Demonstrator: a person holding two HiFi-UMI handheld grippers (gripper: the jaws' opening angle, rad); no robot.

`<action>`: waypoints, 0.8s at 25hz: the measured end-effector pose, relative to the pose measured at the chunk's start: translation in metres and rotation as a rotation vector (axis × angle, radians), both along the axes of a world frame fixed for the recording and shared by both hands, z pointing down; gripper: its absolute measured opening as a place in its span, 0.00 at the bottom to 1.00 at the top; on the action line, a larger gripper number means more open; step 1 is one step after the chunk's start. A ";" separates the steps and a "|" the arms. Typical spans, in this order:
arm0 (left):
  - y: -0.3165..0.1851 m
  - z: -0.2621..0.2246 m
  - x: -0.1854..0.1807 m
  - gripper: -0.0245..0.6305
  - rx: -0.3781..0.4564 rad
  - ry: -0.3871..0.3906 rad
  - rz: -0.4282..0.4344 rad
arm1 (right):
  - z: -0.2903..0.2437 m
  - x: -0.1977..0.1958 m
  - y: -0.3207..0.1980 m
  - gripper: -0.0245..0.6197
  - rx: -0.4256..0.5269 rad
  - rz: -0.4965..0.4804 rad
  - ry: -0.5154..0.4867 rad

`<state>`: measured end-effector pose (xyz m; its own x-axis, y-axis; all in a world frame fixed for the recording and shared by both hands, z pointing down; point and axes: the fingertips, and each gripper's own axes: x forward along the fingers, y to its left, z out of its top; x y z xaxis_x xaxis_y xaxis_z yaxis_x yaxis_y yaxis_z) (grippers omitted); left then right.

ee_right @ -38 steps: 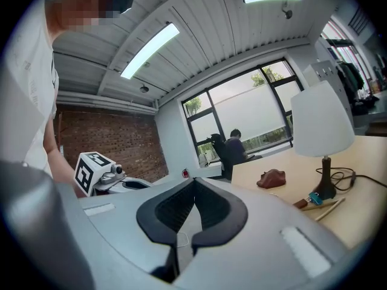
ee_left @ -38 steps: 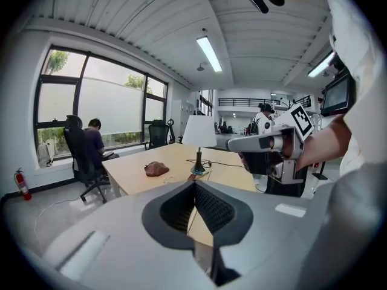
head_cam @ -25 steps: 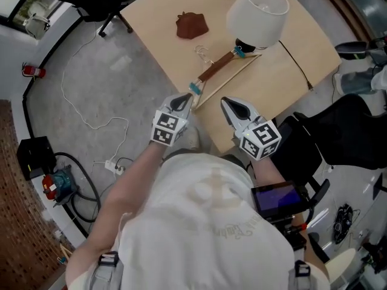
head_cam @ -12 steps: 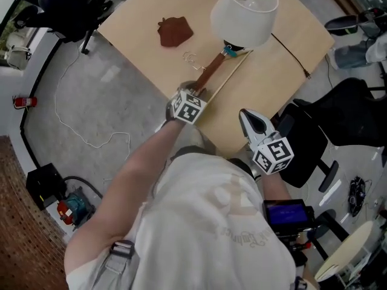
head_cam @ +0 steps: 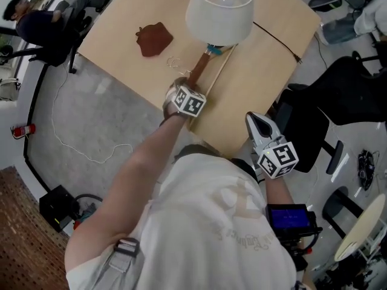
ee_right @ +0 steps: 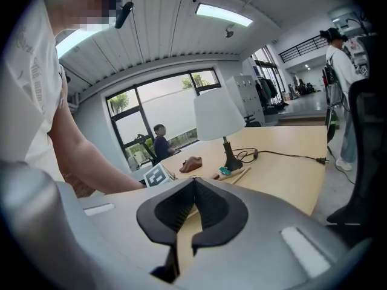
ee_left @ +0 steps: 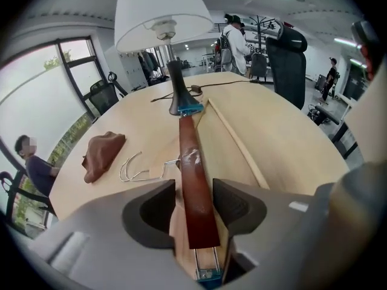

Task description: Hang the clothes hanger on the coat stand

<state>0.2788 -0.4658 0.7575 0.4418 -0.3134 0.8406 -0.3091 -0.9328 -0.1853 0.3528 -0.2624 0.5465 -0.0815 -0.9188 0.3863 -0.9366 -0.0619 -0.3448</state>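
Nearest to us, the right gripper (ee_right: 193, 185) hangs off the near edge of the table (ee_left: 290, 138), its jaws pressed together at the tips with nothing between them. Further in, the left gripper (ee_left: 195, 191) is down at the table surface with its jaws a little way apart. They straddle the near end of the clothes hanger (ee_left: 187, 144), with one pad close against the dark wooden arm and a sliver of table showing on the other side, so we judge the hanger is framed but not yet clamped. The hanger lies flat on the table, its pale lower bar (ee_left: 237, 139) running off to the right and its wire hook (ee_left: 134, 167) resting to the left. Its far end, with a teal clip (ee_left: 189, 109), sits at the foot of the table lamp (ee_left: 160, 14). A crumpled brown cloth (ee_left: 101, 153) lies beyond the hook. Far across the room a dark branching pole (ee_left: 261, 23) may be the coat stand, though we cannot be sure. By our reckoning the task has barely begun, with closing on the hanger, lifting it, carrying it and hooking it on all left to do.
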 end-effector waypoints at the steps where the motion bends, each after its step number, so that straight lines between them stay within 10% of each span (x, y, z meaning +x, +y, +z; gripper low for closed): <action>1: 0.001 0.000 0.000 0.33 0.009 -0.004 -0.005 | 0.000 0.001 0.000 0.06 0.002 0.005 0.000; 20: 0.000 -0.054 -0.032 0.24 0.160 0.025 -0.040 | -0.011 -0.005 -0.014 0.06 0.063 -0.135 -0.010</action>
<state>0.2472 -0.4653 0.7034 0.4466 -0.4605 0.7671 -0.3520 -0.8787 -0.3226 0.3480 -0.2767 0.5351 -0.2099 -0.9215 0.3268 -0.9315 0.0870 -0.3531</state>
